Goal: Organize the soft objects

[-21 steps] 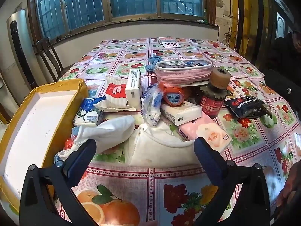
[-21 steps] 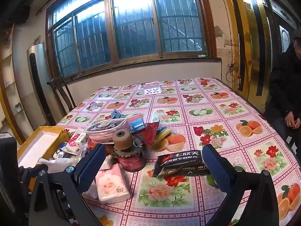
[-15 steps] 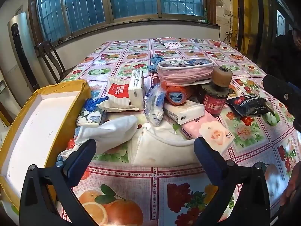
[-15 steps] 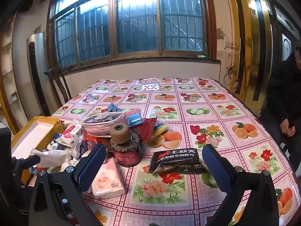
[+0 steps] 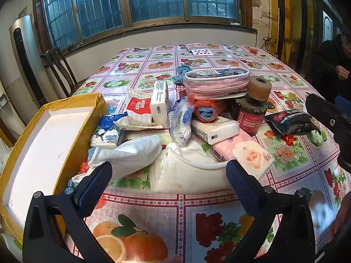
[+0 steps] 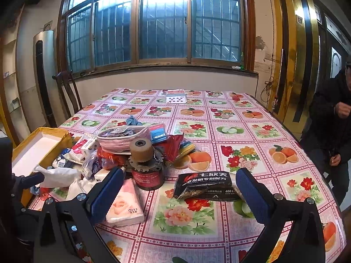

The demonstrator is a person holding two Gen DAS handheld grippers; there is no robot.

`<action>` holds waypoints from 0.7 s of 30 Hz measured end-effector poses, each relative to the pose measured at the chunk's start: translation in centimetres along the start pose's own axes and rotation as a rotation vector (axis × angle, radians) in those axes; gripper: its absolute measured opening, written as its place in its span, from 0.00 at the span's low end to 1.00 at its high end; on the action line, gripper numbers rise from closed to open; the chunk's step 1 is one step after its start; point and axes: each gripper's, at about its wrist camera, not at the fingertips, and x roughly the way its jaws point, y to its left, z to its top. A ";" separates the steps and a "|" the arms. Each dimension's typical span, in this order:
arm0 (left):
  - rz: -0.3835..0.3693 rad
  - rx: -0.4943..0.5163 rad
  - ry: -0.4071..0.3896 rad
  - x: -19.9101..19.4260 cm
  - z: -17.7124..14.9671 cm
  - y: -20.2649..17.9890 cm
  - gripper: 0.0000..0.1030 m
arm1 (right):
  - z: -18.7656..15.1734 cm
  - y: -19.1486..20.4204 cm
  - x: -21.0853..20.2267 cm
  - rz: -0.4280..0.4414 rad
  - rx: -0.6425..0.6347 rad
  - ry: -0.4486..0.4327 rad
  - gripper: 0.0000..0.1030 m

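My left gripper [image 5: 169,171] hangs with fingers wide and empty over the worktop [image 5: 182,206], just short of the white cloth [image 5: 188,173] at the near edge of the pile. The yellow box [image 5: 39,153] sits left of it. My right gripper [image 6: 178,185] is also spread wide, empty, near the black packet [image 6: 204,184] and pink tissue pack [image 6: 126,203].

the black packet [image 6: 204,185] carries white chinese characters reading 七欣天 with a second line 发明专利配方, and the digits 400 6 lower down. the pink tissue pack [image 6: 125,201] has a small printed mark, too tiny to read. the red bottle label [image 5: 250,118] and the red-and-white pack [image 5: 140,107] bear chinese print, illegible.
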 end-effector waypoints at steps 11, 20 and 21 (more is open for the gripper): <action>-0.003 0.000 0.021 0.4 -0.1 -0.1 1.00 | -0.5 -0.3 0.6 0.066 0.014 0.033 1.00; -0.012 0.002 0.030 0.7 -0.4 -0.1 1.00 | -0.6 0.4 0.7 0.059 -0.011 0.040 1.00; -0.017 -0.002 0.037 0.8 -0.4 0.0 1.00 | -0.6 0.5 0.8 0.051 -0.017 0.042 1.00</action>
